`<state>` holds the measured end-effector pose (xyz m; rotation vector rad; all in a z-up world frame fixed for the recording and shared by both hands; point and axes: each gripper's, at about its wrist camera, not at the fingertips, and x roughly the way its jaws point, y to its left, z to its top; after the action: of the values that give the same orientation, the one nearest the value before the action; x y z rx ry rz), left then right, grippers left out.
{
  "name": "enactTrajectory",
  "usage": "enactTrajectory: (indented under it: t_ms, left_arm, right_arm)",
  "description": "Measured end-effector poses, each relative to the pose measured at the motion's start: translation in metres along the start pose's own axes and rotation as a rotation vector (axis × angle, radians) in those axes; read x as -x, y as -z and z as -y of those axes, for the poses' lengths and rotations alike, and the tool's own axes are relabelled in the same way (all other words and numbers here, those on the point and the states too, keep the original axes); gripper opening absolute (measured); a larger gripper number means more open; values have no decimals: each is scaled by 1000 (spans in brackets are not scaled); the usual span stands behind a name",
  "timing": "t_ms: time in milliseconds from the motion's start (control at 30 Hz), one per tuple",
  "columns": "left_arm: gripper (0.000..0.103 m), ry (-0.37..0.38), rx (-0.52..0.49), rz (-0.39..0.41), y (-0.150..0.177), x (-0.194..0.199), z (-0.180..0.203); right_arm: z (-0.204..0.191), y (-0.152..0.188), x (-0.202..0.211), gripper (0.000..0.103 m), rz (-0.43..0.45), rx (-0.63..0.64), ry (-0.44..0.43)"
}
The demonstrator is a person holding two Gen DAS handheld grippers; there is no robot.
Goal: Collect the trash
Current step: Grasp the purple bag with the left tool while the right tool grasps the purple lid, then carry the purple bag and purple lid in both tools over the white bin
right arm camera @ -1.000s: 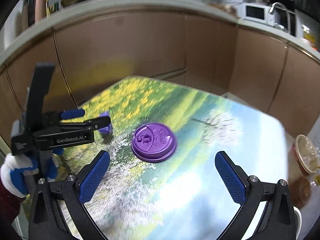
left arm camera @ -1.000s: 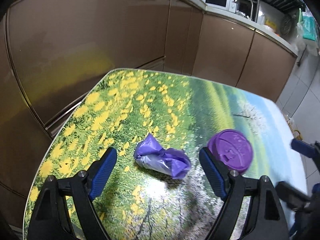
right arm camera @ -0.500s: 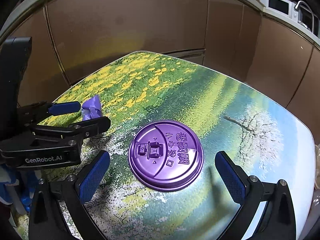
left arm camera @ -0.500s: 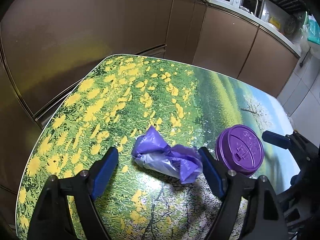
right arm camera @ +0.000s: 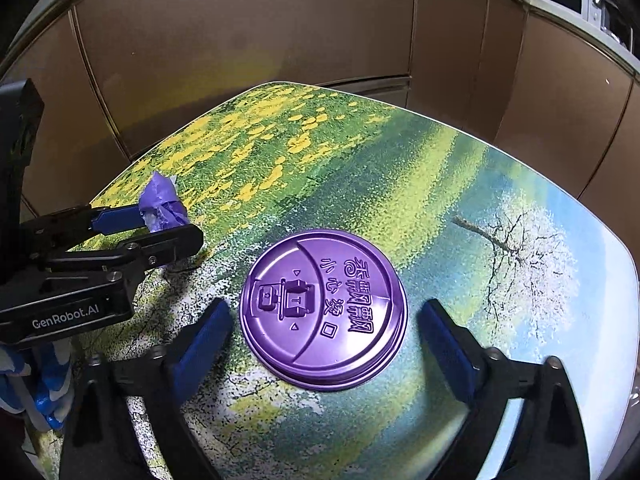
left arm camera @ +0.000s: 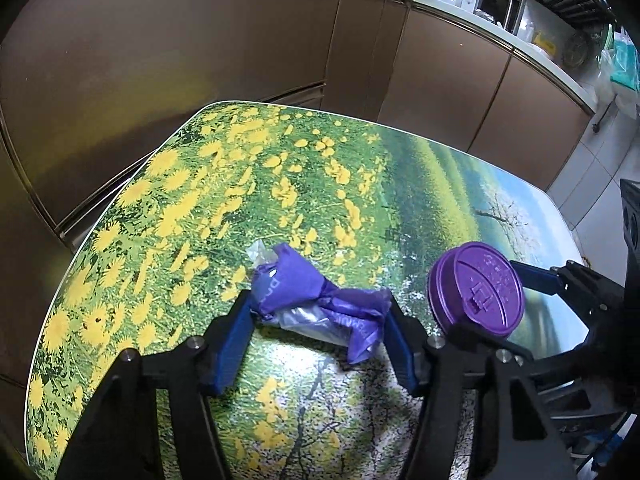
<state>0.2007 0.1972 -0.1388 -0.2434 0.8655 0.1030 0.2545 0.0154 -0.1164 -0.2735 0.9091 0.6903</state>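
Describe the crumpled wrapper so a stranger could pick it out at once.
Start at the table printed with a meadow of yellow flowers. On its near part, left of the purple cup lid, lies the crumpled wrapper. Unlike the round, rigid lid, it is a shapeless wad of purple and clear film.

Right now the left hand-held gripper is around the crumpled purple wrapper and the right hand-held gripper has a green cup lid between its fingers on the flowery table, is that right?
Not quite: the cup lid is purple, not green, as the right wrist view shows. The rest holds: it lies on the flowery table between the closing fingers of the right hand-held gripper, and the left hand-held gripper, also closing, is around the crumpled purple wrapper.
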Motion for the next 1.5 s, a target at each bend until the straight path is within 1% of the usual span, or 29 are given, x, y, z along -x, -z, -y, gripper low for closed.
enactTrajectory:
  t_ms: [100, 333, 433, 500, 733, 867, 1067, 1200, 1333, 1500]
  left_arm:
    - [58, 0, 2, 1, 0, 0, 1]
    - [55, -3, -2, 2, 1, 1, 0]
    - [54, -5, 1, 6, 3, 3, -1]
    - [53, -1, 7, 14, 5, 6, -3]
    - [52, 11, 34, 28, 16, 21, -9]
    - [52, 28, 27, 55, 21, 42, -4]
    - [52, 31, -19, 105, 23, 82, 17]
    - [52, 43, -58, 141, 23, 110, 37]
    - [52, 69, -104, 172, 23, 134, 66]
    - [52, 129, -173, 189, 21, 151, 117]
  right_arm:
    - [-1, 0, -1, 84, 4, 3, 8]
    - [-3, 2, 2, 82, 13, 12, 5]
    - [-7, 4, 6, 82, 32, 25, 21]
    - [-6, 7, 10, 82, 41, 14, 15]
    - [-4, 21, 44, 82, 93, -21, 5]
    - [-5, 30, 73, 82, 129, -35, 4]
    - [-1, 45, 118, 82, 188, -63, 4]
    - [5, 57, 154, 82, 243, -90, 17]
    - [18, 73, 193, 82, 299, -116, 44]
    - [46, 101, 237, 82, 360, -170, 91]
